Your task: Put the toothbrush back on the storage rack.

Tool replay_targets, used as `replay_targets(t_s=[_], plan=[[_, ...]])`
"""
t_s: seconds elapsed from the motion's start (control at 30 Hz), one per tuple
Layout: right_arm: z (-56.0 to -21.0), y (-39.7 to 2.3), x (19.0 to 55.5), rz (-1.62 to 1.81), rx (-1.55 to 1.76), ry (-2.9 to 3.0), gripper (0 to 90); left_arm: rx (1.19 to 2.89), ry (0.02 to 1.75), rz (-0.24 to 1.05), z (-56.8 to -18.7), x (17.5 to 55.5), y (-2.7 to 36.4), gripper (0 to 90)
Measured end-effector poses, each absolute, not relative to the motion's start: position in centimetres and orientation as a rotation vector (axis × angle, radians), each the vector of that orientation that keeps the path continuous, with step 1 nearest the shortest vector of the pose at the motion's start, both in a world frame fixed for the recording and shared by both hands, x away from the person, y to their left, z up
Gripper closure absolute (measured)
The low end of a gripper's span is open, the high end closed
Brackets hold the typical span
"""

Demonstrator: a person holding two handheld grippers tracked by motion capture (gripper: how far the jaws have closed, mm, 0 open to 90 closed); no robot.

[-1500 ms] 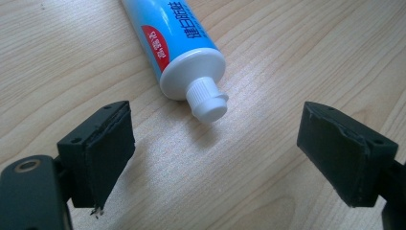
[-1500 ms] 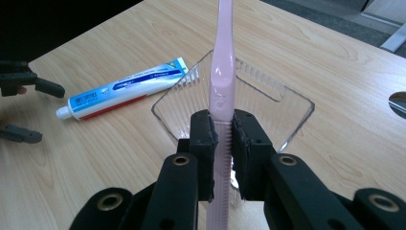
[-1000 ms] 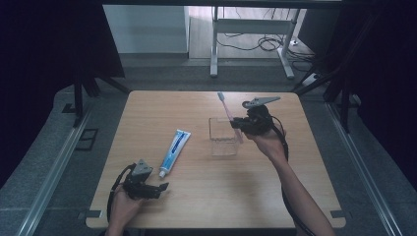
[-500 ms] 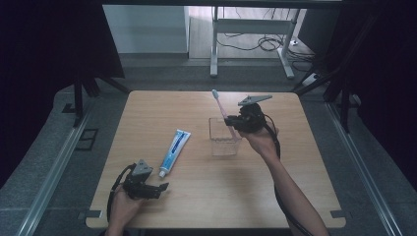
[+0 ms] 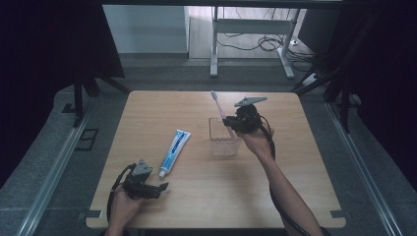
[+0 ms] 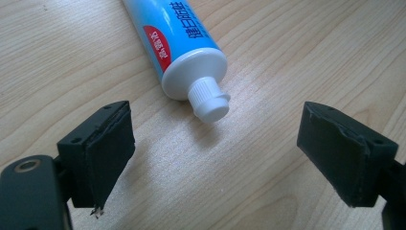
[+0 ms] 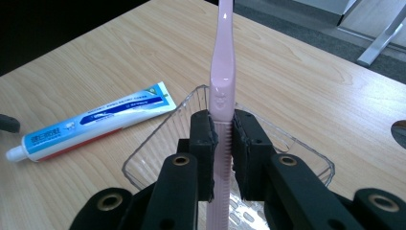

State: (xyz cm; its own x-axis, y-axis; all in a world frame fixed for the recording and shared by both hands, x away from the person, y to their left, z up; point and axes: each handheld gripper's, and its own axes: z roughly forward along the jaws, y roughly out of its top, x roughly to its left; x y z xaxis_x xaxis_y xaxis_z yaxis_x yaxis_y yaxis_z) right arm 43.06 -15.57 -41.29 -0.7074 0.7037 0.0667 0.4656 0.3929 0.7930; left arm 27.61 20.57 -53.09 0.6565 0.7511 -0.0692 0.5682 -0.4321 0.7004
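Surface (image 5: pixel 196 196) | clear tray (image 5: pixel 223 142) right of centre | pink toothbrush (image 5: pixel 220 108) above it, long axis tilted, head toward far edge | right hand-held gripper (image 5: pixel 235 124) clamped on its handle | left hand-held gripper (image 5: pixel 160 188) jaws apart, near-left corner, by toothpaste tube (image 5: pixel 174 150) cap.

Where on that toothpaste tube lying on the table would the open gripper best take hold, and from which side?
Probably across the firm shoulder just behind the white cap, coming down from above. The toothpaste tube lies flat on the table, cap end toward the left gripper, whose open jaws already stand either side of the cap.
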Motion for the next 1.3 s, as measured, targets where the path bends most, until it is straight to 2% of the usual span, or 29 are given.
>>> replay_targets(t_s=[1.3], plan=[[-45.5, -13.5, 43.6, 1.062, 1.012, 2.453, 79.5, 2.159, 1.021, 0.331, -53.1, 27.7, 20.6, 12.6]])
